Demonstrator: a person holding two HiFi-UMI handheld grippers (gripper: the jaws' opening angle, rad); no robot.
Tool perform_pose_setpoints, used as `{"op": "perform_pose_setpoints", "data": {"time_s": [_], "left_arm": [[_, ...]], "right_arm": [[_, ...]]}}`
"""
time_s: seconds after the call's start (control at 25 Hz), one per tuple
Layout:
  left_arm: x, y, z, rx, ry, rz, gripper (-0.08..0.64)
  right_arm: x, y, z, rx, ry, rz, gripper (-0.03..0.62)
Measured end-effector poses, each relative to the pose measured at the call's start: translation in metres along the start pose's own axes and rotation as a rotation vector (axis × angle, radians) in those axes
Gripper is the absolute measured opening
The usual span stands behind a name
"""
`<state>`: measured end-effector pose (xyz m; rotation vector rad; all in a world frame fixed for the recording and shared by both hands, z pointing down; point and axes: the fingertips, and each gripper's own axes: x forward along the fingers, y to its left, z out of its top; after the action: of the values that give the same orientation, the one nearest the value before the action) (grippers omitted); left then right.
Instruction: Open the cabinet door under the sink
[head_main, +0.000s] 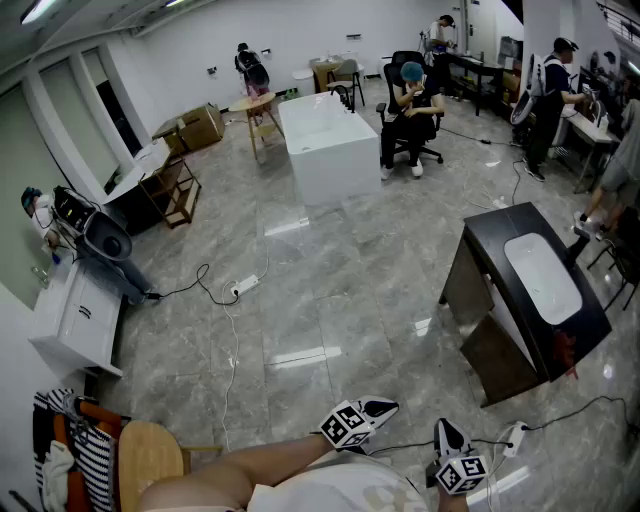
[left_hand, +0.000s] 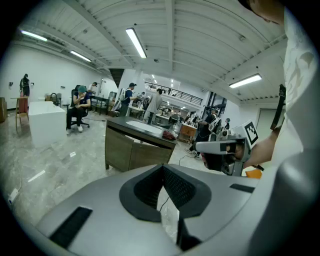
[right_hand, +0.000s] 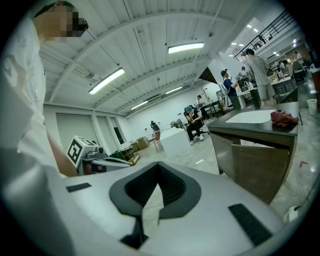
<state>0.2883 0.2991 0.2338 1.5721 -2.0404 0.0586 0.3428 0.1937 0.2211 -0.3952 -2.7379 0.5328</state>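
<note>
— Left gripper (head_main: 378, 408) and right gripper (head_main: 446, 430), head view first: where are they?

— Low at the picture's bottom edge, close to the person's body. Both point toward the sink cabinet (head_main: 468, 290), which stands on the floor at the right, well apart from them. A white sink (head_main: 545, 275) is set in its dark surface (head_main: 495, 225), and the cabinet door (head_main: 510, 362) below faces the grippers.

— And the left gripper view?

— Its jaws are together with nothing between them. Beyond them the cabinet's two wood-look fronts sit under the surface, and a red cloth (left_hand: 169, 135) lies at the surface's near end. The right gripper is in the air at the right.

— The right gripper view?

— Those jaws are also closed and empty. The door looks nearer here, and its top edge seems to stand slightly out from the cabinet, though I can't be sure. I see no handle.

— How will it handle?

— It is probably a stiff, flat panel on hinges, light to swing. Its face looks smooth, so the pads could slip. I'd take it at the free edge, or at the lip just under the surface.
</note>
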Motion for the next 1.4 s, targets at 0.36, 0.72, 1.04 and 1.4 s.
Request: {"op": "perform_pose_setpoints", "data": {"time_s": [0.36,0.72,1.04,1.4], "left_arm": [[-0.006,0.017,0.005,-0.002,-0.025,0.041,0.009],[-0.017,0.023,-0.005,-0.02,-0.025,0.091,0.009],[-0.016,0.036,-0.015,-0.05,-0.008,0.075,0.009],[0.019,0.087,0.021,-0.001,0.006,-0.048,0.009]], "right_arm": [[0.002,-0.005,0.014,-0.009,-0.059,-0.053,0.014],[0.014,-0.012,0.005,0.028,-0.051,-0.036,0.014],[0.027,-0.006,0.0,0.028,-0.017,-0.047,0.014],[0.061,-0.025,0.025,0.04,-0.035,-0.173,0.014]]}}
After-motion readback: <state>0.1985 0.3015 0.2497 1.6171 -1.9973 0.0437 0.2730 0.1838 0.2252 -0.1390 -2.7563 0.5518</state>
